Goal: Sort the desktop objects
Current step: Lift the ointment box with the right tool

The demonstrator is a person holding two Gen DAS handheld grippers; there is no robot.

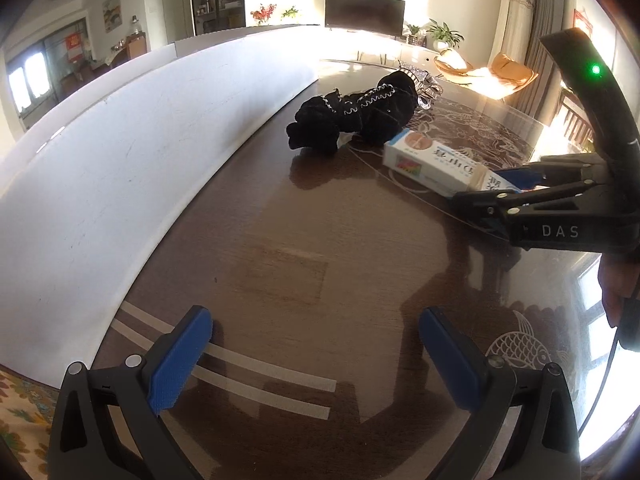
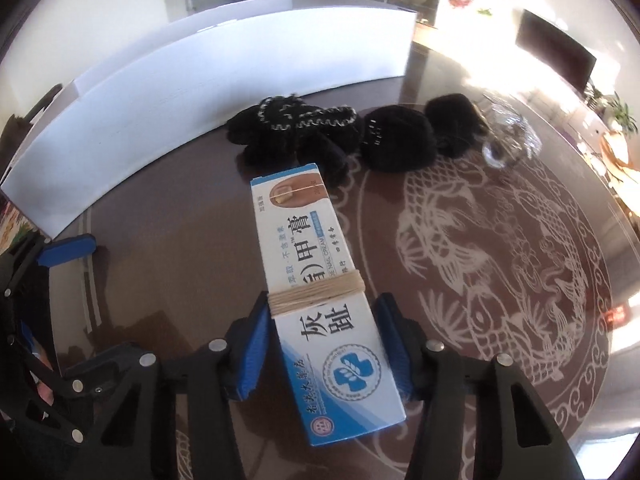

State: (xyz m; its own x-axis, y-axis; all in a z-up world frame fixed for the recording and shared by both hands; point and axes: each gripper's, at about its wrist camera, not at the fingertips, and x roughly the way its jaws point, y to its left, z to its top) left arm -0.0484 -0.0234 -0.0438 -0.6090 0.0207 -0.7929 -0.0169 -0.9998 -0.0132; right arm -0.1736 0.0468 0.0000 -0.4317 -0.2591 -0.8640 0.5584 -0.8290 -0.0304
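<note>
on the table: a dark glossy table [image 2: 200, 264] with a pale dragon pattern holds everything; a white board [image 2: 224, 80] stands along its far side.
box: a long white and blue cardboard box [image 2: 320, 288] lies flat on the table, its near end between the blue pads of the right gripper [image 2: 324, 344], its far end pointing at the black cloth.
right gripper: closed around the near part of the box, one pad on each long side; in the right wrist view the pads look pressed to the card or very nearly so.
left gripper: the left gripper [image 1: 316, 356] hangs over bare table with its fingers spread wide and nothing between them, well apart from the box.
band: a tan rubber band [image 2: 316, 292] is wound several times round the box, just ahead of the pads.
how the box will handle: probably light, stiff along its length but hollow, so a hard squeeze could dent the sides; the printed card looks smooth and could slip.
where to hold: across the narrow width near the band seems sound, since the band adds some grip.
black cloth: a soft black knitted bundle [image 2: 296, 132] with pale stitching lies beyond the box; limp, best pinched at a thick fold.
clear thing: a small clear shiny object [image 2: 508, 136] sits to the right of the cloth; what it is i cannot tell, and it may be fragile.
</note>
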